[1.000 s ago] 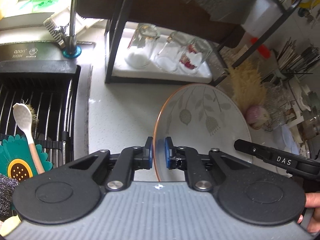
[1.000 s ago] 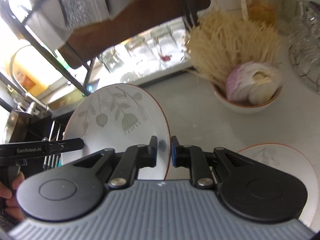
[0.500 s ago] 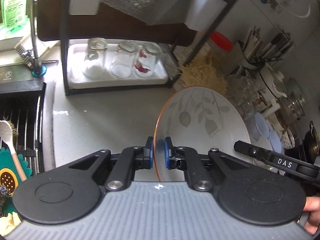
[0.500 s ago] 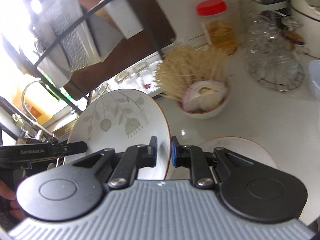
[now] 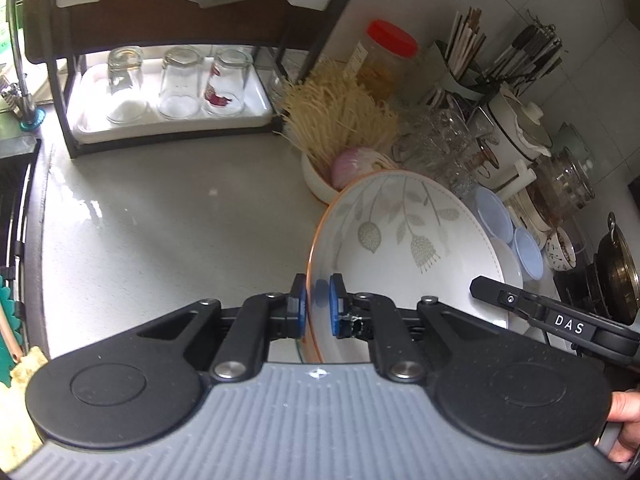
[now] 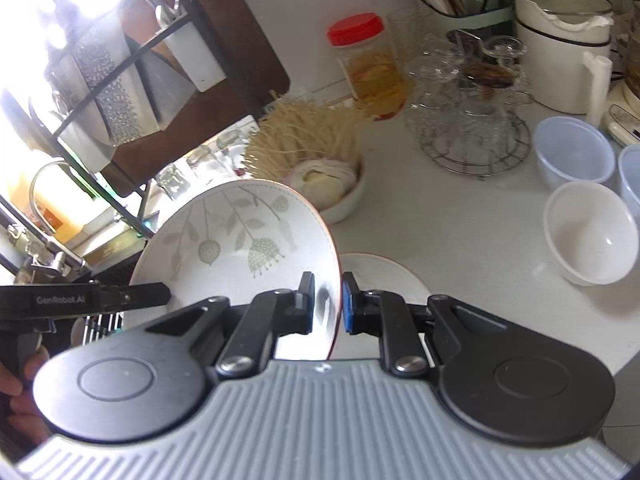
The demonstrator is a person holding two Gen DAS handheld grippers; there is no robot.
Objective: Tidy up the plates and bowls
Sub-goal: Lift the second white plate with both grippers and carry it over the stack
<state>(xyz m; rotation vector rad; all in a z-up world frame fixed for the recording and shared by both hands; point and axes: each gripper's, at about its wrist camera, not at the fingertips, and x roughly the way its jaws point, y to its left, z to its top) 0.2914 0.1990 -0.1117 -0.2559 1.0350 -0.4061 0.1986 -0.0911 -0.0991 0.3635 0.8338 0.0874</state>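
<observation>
A white plate with a grey leaf print and an orange rim [image 5: 404,240] [image 6: 240,240] hangs tilted above the counter, held from both sides. My left gripper [image 5: 318,310] is shut on its left rim. My right gripper [image 6: 328,306] is shut on its right rim. Under the held plate lies a second white plate with an orange rim [image 6: 384,276], flat on the counter and partly hidden. A white bowl [image 6: 592,236] and pale blue bowls [image 6: 572,154] [image 5: 496,216] stand to the right.
A bowl with dried noodles and an onion [image 5: 340,148] [image 6: 320,176] sits just behind the plate. A black rack with a tray of upturned glasses [image 5: 176,92] is at the back left. A wire stand of glasses [image 6: 472,128], a red-lidded jar [image 6: 368,68] and a white pot [image 6: 560,36] crowd the back right.
Both grippers have carried the plate to the right, away from the sink and rack. The noodle bowl, the flat plate and the bowls on the right have come into view.
</observation>
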